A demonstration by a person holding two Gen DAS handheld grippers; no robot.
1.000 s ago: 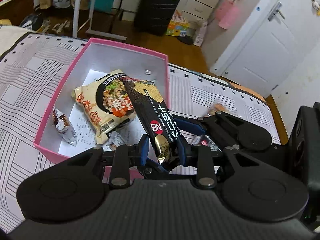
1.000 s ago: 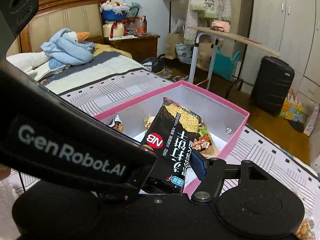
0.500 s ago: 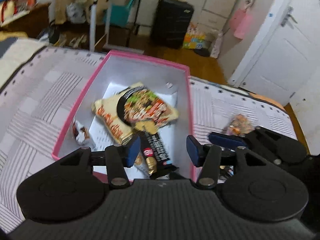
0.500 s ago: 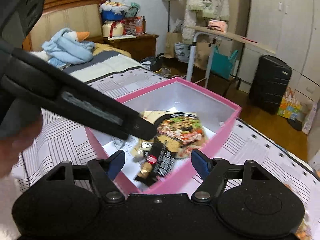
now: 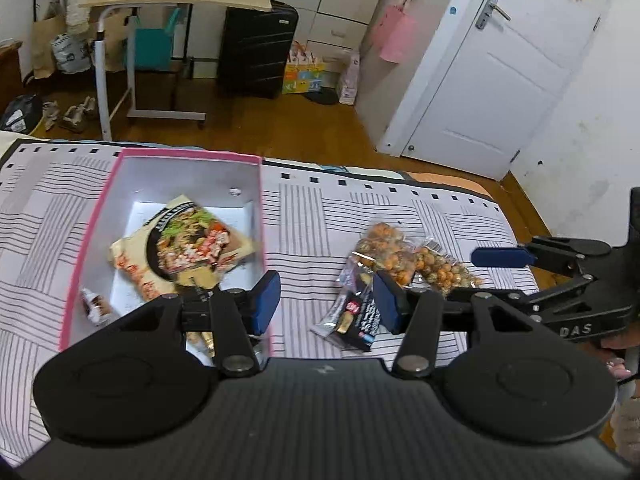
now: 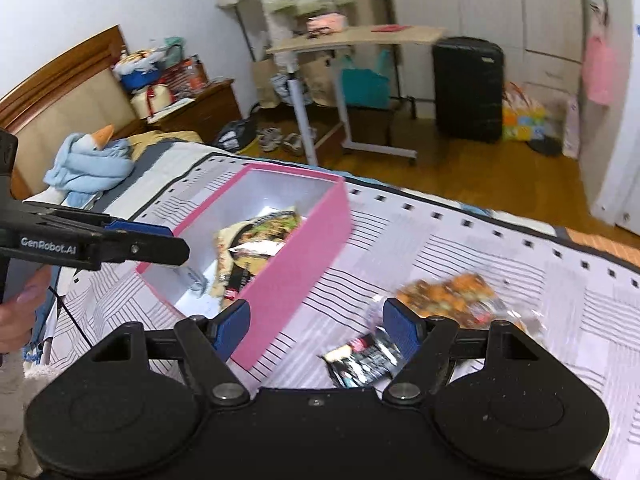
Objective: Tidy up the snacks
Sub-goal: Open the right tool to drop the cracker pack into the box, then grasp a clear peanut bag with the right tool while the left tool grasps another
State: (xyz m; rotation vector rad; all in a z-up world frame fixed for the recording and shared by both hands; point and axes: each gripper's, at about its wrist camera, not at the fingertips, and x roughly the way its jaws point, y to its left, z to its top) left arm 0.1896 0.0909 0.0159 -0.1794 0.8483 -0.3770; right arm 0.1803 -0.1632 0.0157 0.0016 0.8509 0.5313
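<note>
A pink box (image 5: 262, 208) lies on the striped bedspread (image 5: 320, 216). Inside it are a noodle packet (image 5: 188, 244), a small wrapped sweet (image 5: 94, 304) and a black biscuit packet (image 6: 238, 280), partly hidden in the left wrist view. Right of the box lie two bags of orange snacks (image 5: 384, 248) and a dark small packet (image 5: 356, 316). My left gripper (image 5: 326, 300) hangs open and empty over the box's right wall. Above the dark packet (image 6: 360, 360), my right gripper (image 6: 318, 326) is open with nothing between its fingers.
The bed's far edge drops to a wooden floor with a rolling side table (image 5: 160, 0), a black suitcase (image 5: 256, 48) and a white door (image 5: 492, 80). A blue cloth toy (image 6: 88, 160) lies near the headboard. A hand (image 6: 20, 304) holds the left gripper.
The left gripper let go of the black biscuit packet, which now lies in the box, then opened and rose. Both grippers swung right, bringing the loose snacks on the bedspread into view.
</note>
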